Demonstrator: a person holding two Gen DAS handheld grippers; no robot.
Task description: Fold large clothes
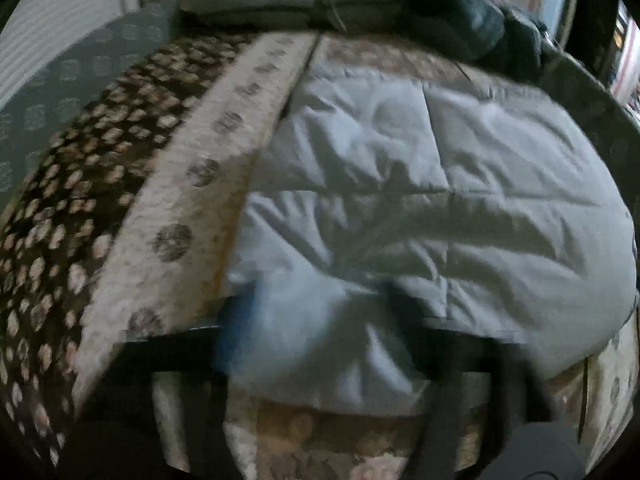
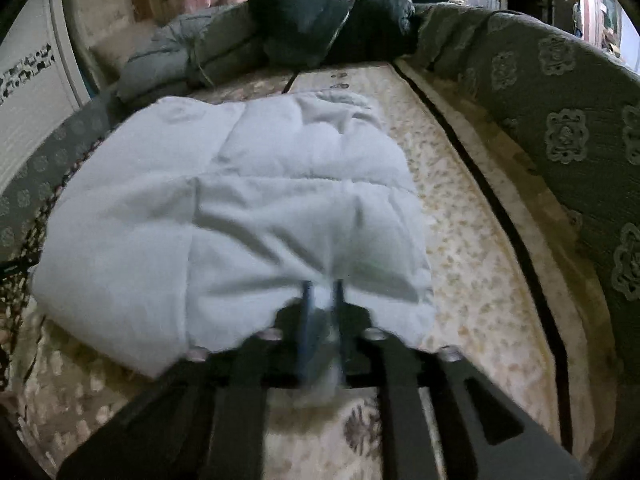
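A pale grey quilted puffer jacket (image 1: 420,184) lies on the patterned bed cover, folded into a bulky block; it also shows in the right wrist view (image 2: 240,208). My left gripper (image 1: 320,340) sits at the jacket's near edge, with a fold of fabric bulging between its blurred fingers (image 1: 236,332); its jaws look spread around the cloth, and the grip is unclear. My right gripper (image 2: 322,300) is shut on the jacket's near edge, its blue pads (image 2: 307,312) pinching a thin fold of fabric.
The beige floral bed cover (image 2: 460,280) has a dark spotted band (image 1: 80,200) on the left. Dark folded garments (image 2: 312,28) and a grey one (image 2: 176,56) are piled at the far end. A green patterned cushion edge (image 2: 560,140) runs along the right.
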